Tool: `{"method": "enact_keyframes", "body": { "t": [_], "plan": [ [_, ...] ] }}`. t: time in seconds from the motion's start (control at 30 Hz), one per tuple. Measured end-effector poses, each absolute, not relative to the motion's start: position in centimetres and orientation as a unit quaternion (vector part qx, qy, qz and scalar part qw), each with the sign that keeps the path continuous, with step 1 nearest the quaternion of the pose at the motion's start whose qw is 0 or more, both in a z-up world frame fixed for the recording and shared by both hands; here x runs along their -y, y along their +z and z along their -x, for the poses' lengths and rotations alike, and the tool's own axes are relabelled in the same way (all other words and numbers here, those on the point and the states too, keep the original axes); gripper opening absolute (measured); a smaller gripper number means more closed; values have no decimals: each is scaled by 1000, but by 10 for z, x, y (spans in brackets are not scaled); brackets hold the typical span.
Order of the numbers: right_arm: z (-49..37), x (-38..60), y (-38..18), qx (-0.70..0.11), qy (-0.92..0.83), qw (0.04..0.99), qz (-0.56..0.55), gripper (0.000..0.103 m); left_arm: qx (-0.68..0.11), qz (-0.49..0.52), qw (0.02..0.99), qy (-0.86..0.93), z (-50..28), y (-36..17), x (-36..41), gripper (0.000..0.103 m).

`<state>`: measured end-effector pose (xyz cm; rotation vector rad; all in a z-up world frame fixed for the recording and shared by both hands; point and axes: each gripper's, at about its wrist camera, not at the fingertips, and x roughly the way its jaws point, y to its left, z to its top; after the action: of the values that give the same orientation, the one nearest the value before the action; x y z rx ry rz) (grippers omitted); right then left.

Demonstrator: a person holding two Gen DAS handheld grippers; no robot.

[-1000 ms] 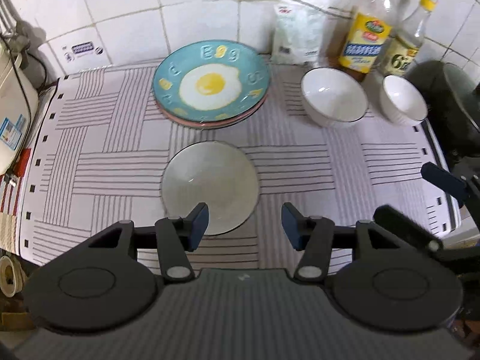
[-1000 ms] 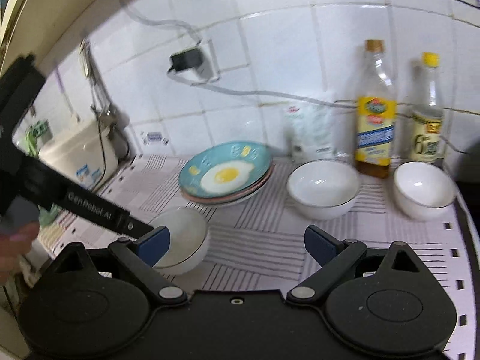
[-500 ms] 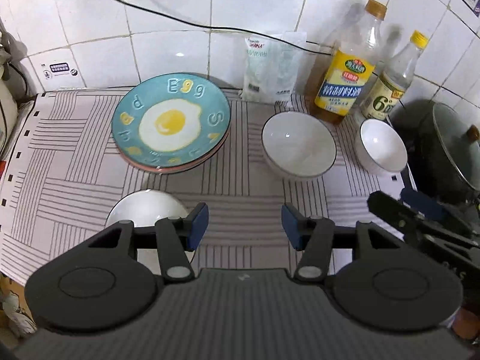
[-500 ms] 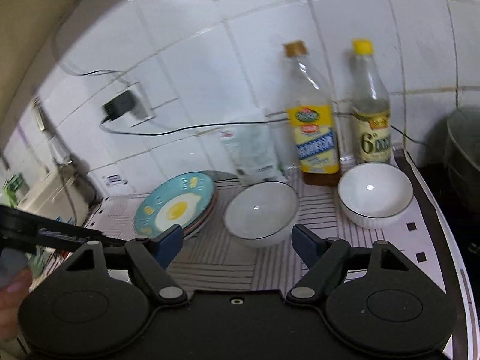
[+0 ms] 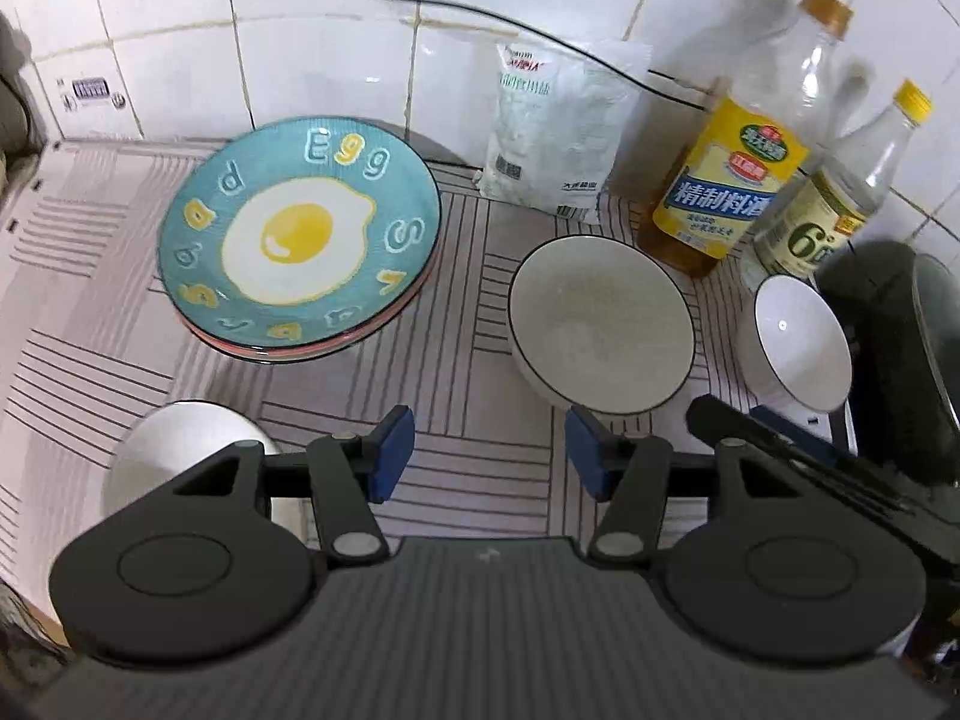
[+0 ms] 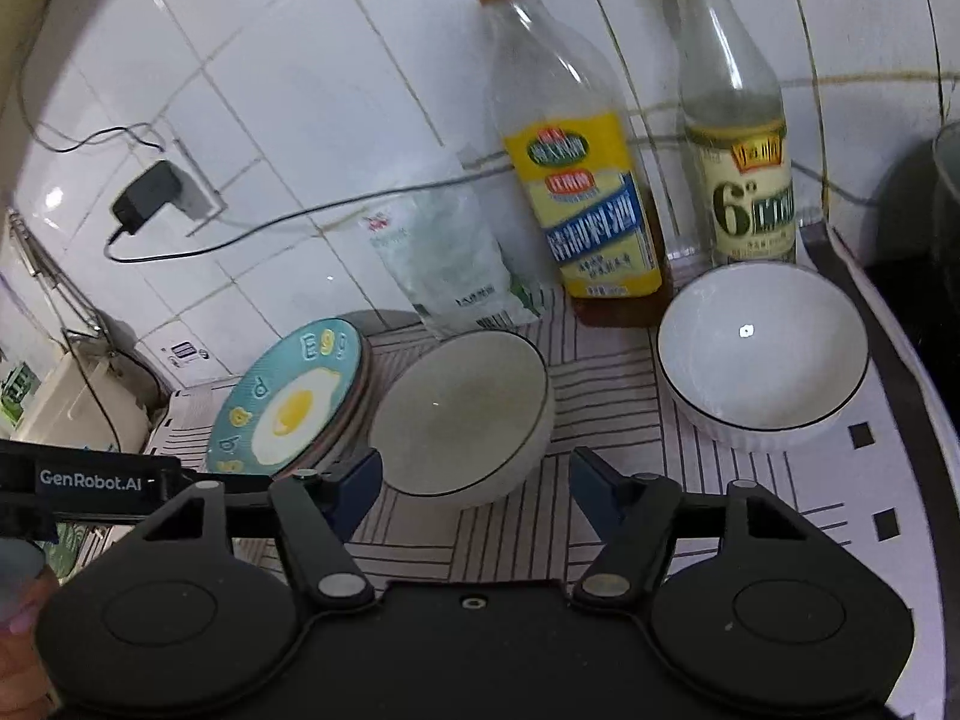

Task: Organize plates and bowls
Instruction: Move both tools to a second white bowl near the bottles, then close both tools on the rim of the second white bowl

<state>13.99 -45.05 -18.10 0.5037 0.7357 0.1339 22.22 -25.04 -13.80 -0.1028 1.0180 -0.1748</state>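
A teal egg-print plate (image 5: 300, 240) tops a stack of pink plates on the striped mat (image 5: 468, 384). Three white bowls stand on the mat: a wide middle bowl (image 5: 600, 324), a smaller right bowl (image 5: 798, 342), and a near-left bowl (image 5: 180, 444) half hidden behind my left gripper. My left gripper (image 5: 489, 459) hangs open over bare mat, just short of the middle bowl. My right gripper (image 6: 474, 492) is closing, with the middle bowl's (image 6: 462, 408) near wall just ahead of its fingers and untouched. The right bowl (image 6: 762, 354) sits to its right.
Two bottles (image 6: 588, 192) (image 6: 744, 168) and a white bag (image 5: 558, 126) stand against the tiled wall. A dark pot (image 5: 900, 348) borders the mat on the right. A plugged charger (image 6: 150, 198) trails a cable along the wall. A white appliance (image 6: 66, 402) stands far left.
Both grippers have moved right and lower, toward the middle bowl. The near-left bowl has slid out from between the left fingers. The right jaws have narrowed.
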Motion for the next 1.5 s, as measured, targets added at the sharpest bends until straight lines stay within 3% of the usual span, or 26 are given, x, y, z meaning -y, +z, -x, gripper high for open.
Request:
{"method": "enact_keyframes", "body": {
  "t": [0.43,0.53,0.77,0.83,0.9,0.93,1.5],
  "plan": [
    [-191,463,-225,-386,43,865,-318,45,-487,61,869,-64,-254,-172,264,55],
    [-194,459,-230,-393,33,862,-318,28,-487,61,868,-78,-261,-178,269,55],
    [-201,456,-231,-393,16,868,-303,25,-486,43,869,-83,-277,-187,281,51],
    [-204,455,-231,-398,12,869,-293,24,-491,47,865,-90,-281,-189,281,43],
    [-208,454,-231,-403,9,870,-285,23,-490,47,865,-94,-282,-191,282,18],
    [-209,453,-231,-404,8,870,-282,23,-490,48,865,-98,-281,-191,282,12],
    [-196,447,-214,-433,19,858,-276,20,-504,-8,857,-109,-249,-163,283,13]
  ]
}}
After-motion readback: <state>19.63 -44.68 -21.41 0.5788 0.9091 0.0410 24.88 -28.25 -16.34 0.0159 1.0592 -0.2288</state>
